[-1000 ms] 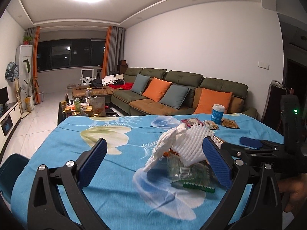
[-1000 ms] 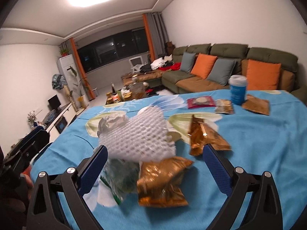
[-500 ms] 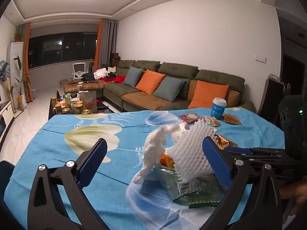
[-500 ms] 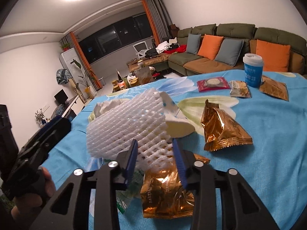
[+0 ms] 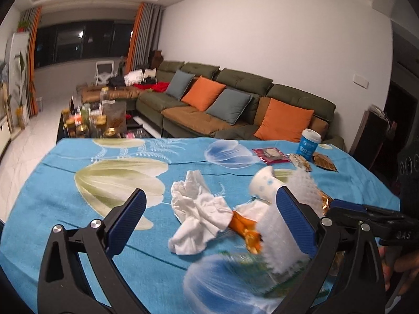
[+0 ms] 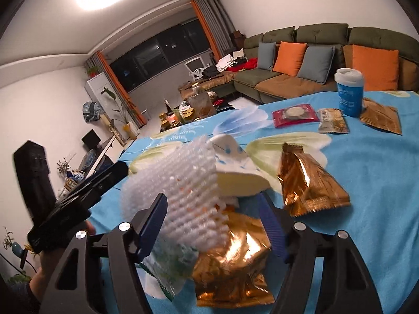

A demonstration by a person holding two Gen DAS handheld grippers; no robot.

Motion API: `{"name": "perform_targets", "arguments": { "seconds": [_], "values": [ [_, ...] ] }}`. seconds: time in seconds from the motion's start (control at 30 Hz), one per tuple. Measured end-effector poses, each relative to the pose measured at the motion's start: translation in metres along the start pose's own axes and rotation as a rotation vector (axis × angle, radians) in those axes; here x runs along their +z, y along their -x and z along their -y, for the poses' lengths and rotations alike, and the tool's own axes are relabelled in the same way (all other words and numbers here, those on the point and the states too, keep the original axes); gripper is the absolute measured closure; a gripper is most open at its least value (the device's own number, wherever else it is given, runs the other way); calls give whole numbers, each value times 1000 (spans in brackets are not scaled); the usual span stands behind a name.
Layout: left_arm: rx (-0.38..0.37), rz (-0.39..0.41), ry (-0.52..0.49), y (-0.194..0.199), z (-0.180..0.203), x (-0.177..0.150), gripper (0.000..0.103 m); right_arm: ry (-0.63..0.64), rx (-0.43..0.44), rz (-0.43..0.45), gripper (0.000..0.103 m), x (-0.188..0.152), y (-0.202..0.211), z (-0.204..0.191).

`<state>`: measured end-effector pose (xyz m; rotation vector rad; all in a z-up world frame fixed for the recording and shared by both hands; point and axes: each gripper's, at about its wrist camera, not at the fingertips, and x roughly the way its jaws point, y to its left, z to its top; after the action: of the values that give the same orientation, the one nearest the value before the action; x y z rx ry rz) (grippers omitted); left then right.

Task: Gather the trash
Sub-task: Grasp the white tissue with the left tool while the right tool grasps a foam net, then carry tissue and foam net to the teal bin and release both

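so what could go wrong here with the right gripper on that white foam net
1. The right gripper pinches only the foam net; it is soft and may slip out when lifted.
2. The gold wrapper and green packet sit right against the net, so they could get dragged along the tablecloth.
3. The open left gripper is close by, near the crumpled tissue; the two could collide.

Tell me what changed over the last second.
The right tool, open a second ago, closed toward the foam net; whether it grips is unclear. The tissue now lies apart from the net. The left tool stays open; the blue cup and far wrappers unmoved.
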<state>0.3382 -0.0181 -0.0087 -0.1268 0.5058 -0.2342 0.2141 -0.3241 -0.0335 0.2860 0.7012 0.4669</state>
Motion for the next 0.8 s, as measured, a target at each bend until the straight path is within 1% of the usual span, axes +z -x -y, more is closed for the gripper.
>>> {"name": "perform_targets", "arguments": {
  "seconds": [0.1, 0.13, 0.2, 0.27, 0.3, 0.33, 0.37, 0.43, 0.47, 0.57, 0.63, 0.67, 0.7, 0.73, 0.8],
  "values": [
    [8, -24, 13, -13, -9, 5, 6, 12, 19, -31, 36, 3, -10, -3],
    [4, -38, 15, -19, -12, 6, 6, 17, 21, -38, 42, 2, -12, -5],
    [40, -70, 4, -29, -13, 6, 6, 27, 25, -59, 57, 3, -19, -8],
    [12, -92, 33, -36, -18, 6, 6, 37, 29, -73, 65, 2, -23, -10],
    [11, -97, 45, -39, -21, 6, 6, 42, 28, -73, 73, 2, -23, -10],
    [11, -104, 49, -42, -23, 6, 6, 41, 30, -73, 77, 2, -22, -10],
    [7, -122, 52, -47, -24, 6, 6, 38, 32, -70, 86, 2, -20, -10],
    [9, -150, 49, -54, -23, 5, 6, 35, 40, -66, 95, 1, -17, -5],
    [-2, -175, 50, -60, -23, 5, 7, 30, 43, -62, 97, 1, -15, -3],
    [-29, -219, 59, -73, -22, 4, 14, 20, 56, -39, 99, 0, -6, -3],
    [-35, -242, 65, -82, -22, 4, 34, 14, 64, -24, 100, 3, -2, -1],
    [-23, -270, 73, -89, -24, 4, 38, 9, 71, -13, 100, 2, 3, 0],
    [-33, -284, 90, -95, -25, 3, 46, 7, 76, 0, 100, 3, 8, 1],
    [-38, -291, 101, -98, -26, 3, 51, 3, 78, 10, 100, 4, 11, 1],
    [-15, -318, 118, -107, -30, 2, 53, -8, 90, 28, 100, 5, 19, 0]
  ]
}}
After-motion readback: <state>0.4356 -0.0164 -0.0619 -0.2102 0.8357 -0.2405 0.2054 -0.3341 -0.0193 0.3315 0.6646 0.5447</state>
